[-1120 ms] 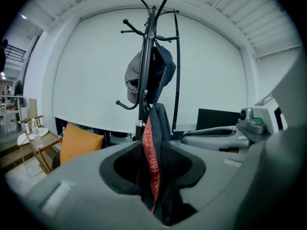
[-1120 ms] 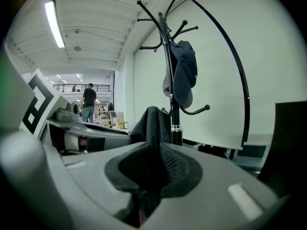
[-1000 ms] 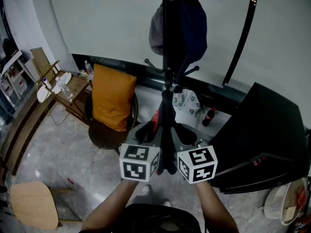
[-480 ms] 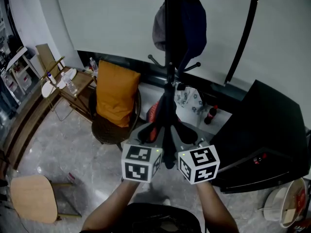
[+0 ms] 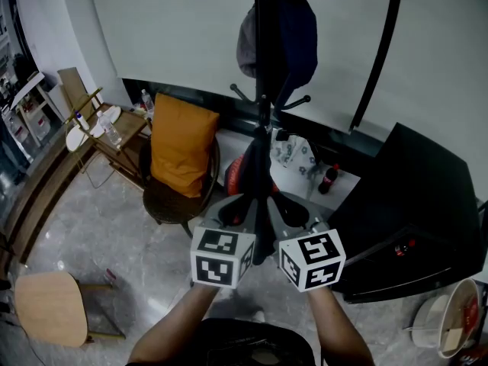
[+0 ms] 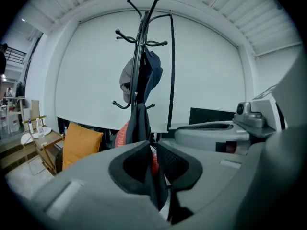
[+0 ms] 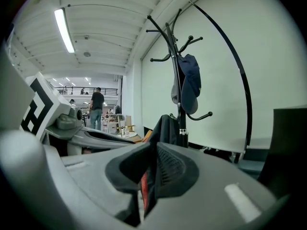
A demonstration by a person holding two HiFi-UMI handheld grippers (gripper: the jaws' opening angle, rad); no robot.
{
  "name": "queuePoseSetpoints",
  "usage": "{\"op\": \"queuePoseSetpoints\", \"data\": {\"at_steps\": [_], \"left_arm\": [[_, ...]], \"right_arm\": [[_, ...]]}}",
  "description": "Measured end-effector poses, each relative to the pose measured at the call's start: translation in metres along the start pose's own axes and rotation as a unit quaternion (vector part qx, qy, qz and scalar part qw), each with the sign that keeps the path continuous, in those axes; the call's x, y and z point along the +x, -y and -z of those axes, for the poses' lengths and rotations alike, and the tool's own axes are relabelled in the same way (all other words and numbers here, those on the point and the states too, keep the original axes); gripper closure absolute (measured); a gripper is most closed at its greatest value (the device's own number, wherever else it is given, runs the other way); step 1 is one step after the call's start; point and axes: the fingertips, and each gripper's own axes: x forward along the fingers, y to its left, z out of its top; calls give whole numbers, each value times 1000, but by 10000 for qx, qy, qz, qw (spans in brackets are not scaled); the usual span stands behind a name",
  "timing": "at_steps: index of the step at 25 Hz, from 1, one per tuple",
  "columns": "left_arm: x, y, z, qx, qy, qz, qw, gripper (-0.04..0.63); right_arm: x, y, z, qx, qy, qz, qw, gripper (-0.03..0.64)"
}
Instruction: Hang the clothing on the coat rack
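Note:
The black coat rack [image 5: 261, 90] stands straight ahead, with a navy cap [image 5: 299, 36] and a grey cap [image 5: 245, 48] on its upper hooks. A dark garment with a red inside [image 5: 258, 197] hangs upright in front of the pole, pinched from both sides. My left gripper [image 5: 238, 210] is shut on its left part and my right gripper [image 5: 286, 210] on its right part. In the left gripper view the cloth [image 6: 139, 126] rises out of the left gripper [image 6: 154, 152] toward the rack [image 6: 139, 56]. In the right gripper view the right gripper [image 7: 152, 162] clamps dark and red fabric [image 7: 165, 128] below the rack [image 7: 178, 71].
A round chair with an orange cushion [image 5: 179, 147] stands left of the rack. A wooden side table with bottles [image 5: 107, 132] lies further left. A black cabinet [image 5: 412, 204] fills the right. A curved black pole [image 5: 377, 59], a wooden stool [image 5: 49, 315] and a white bucket [image 5: 450, 330] are nearby.
Both grippers keep their hold on the garment and stay side by side. The view has shifted slightly, so the chair and rack sit a little differently in the picture.

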Motion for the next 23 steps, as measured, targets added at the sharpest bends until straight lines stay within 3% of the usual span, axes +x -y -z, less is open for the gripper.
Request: {"op": "queuePoseSetpoints", "data": {"at_steps": [23], "left_arm": [[-7, 1, -2, -27, 74, -49, 10000, 557]], "right_arm": [[-6, -5, -2, -68, 33, -43, 10000, 577]]}}
